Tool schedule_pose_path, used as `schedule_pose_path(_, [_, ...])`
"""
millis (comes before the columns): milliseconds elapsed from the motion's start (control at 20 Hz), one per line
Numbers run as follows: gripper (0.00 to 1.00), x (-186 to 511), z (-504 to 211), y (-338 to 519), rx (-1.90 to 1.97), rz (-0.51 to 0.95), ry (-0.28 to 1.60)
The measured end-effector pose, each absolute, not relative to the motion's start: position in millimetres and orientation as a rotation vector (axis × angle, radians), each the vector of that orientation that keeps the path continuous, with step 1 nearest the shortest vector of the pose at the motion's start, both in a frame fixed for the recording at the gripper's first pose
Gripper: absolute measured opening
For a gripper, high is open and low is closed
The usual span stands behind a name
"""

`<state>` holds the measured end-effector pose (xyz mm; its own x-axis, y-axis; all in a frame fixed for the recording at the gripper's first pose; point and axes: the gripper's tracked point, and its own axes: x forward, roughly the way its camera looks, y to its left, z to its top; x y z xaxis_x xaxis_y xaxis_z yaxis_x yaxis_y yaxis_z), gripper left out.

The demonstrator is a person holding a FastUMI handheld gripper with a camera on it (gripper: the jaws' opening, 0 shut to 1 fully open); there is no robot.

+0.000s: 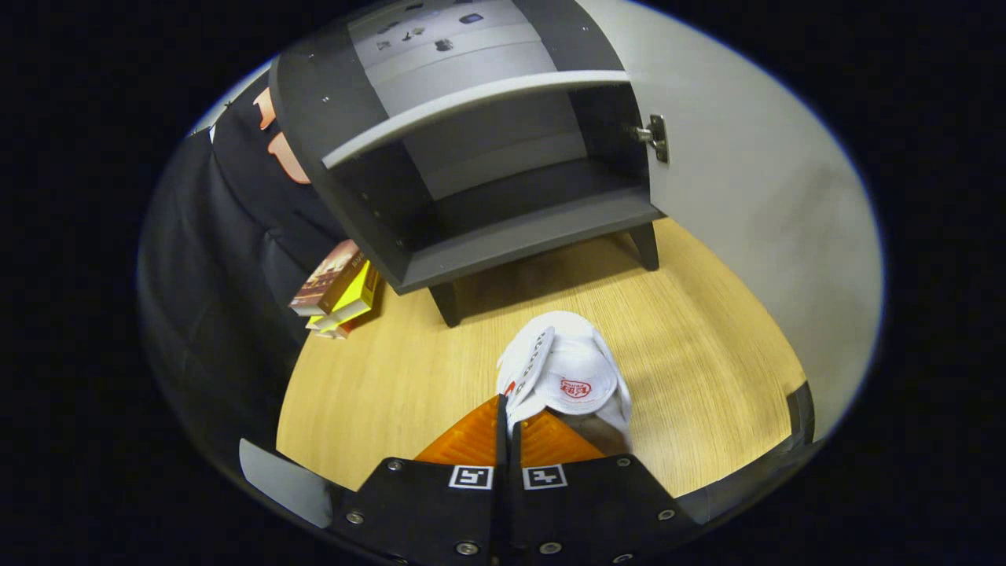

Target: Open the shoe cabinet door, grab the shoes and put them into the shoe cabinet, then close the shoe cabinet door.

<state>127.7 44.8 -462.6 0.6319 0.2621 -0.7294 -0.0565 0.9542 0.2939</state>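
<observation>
The gripper (505, 409) has its two fingers pressed nearly together, and pinched between them is the edge of the white slippers (566, 373), the pair stacked and hanging just ahead of the fingertips above the wooden floor (707, 346). So the grab looks done! Beyond the slippers stands the shoe cabinet (471, 157), its door (747, 181) swung wide to one side, hinge showing, so the opening step is finished too. The lower compartment sits bare under the shelf (471, 98), waiting. What is left, by my reckoning: carry the pair forward, set it inside, let go, then swing the door shut.

The slippers' long axis runs straight away from the fingers toward the cabinet, rounded toes leading, the printed upper of one facing up and the other turned on its side, sole showing. A few books (338, 291) lean by the cabinet's leg.
</observation>
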Motion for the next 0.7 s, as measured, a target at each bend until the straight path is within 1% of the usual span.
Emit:
schedule_pose_path(400, [0.00, 136, -354, 64, 0.227, 0.199, 0.703])
schedule_pose_path(700, [0.00, 149, -306, 87, 0.188, 0.223, 0.620])
